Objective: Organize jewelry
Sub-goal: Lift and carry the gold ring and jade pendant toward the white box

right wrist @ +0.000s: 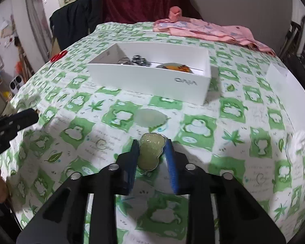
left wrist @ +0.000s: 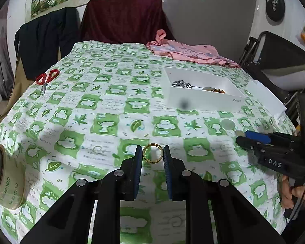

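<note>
My left gripper (left wrist: 152, 153) is shut on a gold ring (left wrist: 153, 153), held between the fingertips just above the green-patterned cloth. My right gripper (right wrist: 151, 148) is shut on a pale green jade pendant (right wrist: 151, 152); it also shows at the right of the left wrist view (left wrist: 242, 137). A white open box (right wrist: 152, 81) holding a dark chain (right wrist: 139, 59) and an amber piece (right wrist: 179, 67) stands ahead of the right gripper; in the left wrist view the box (left wrist: 203, 99) is at the far right. A round pale disc (right wrist: 150, 117) lies on the cloth before the box.
Red scissors (left wrist: 46, 78) lie at the far left. A tape roll (left wrist: 4, 174) stands at the near left edge. Pink clothing (left wrist: 189, 53) lies at the far end. The box lid (left wrist: 264, 97) lies right of the box. Draped chairs stand behind the table.
</note>
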{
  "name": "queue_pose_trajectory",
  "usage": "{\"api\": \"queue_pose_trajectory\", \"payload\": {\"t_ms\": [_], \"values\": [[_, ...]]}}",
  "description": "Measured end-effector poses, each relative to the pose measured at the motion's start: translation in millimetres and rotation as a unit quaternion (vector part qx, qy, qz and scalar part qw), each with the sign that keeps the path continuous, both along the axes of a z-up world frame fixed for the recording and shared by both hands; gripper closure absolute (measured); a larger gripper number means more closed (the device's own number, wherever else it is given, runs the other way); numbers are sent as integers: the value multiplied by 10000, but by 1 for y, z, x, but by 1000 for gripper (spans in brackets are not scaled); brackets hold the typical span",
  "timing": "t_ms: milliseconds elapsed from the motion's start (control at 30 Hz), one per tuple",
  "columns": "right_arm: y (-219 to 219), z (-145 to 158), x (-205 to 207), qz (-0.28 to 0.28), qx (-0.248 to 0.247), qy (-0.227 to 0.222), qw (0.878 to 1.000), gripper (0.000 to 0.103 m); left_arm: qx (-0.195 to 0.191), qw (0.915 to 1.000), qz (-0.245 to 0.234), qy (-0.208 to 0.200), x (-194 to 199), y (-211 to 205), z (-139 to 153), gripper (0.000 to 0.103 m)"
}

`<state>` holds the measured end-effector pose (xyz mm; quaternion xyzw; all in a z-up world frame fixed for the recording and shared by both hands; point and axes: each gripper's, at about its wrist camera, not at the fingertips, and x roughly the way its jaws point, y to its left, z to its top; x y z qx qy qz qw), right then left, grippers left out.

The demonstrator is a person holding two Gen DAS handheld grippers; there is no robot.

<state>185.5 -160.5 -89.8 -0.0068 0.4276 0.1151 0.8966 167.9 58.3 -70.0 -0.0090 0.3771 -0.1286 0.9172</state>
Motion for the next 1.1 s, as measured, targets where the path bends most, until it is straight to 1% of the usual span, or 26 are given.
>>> {"api": "queue_pose_trajectory", "payload": {"t_ms": [67,267,433,600,700,833,967,1100], "values": [[-4,2,-4,11,136,-61,9999,81,-35,10000,53,-4,0,5,1,82],[-48,17,-23,-280,1016,-196,9942,81,-39,9995,277,-132,-3,22,11,82],[-76,39,-30,-487,1347,-373,9890,81,-107,9992,344,-155,-1,29,22,82],[-85,64,-35,-542,1360,-641,9871,81,-15,9990,238,-368,-2,19,43,82],[-86,77,-40,-521,1381,-780,9860,81,-52,9988,132,-467,0,10,57,82],[-85,92,-46,-464,1379,-959,9847,81,-8,9979,57,-647,2,-1,75,82],[-86,103,-46,-417,1416,-1072,9832,81,-1,9964,-11,-844,5,-9,95,82],[-82,109,-44,-315,1474,-1122,9822,81,89,9951,-56,-981,5,-14,108,82]]}}
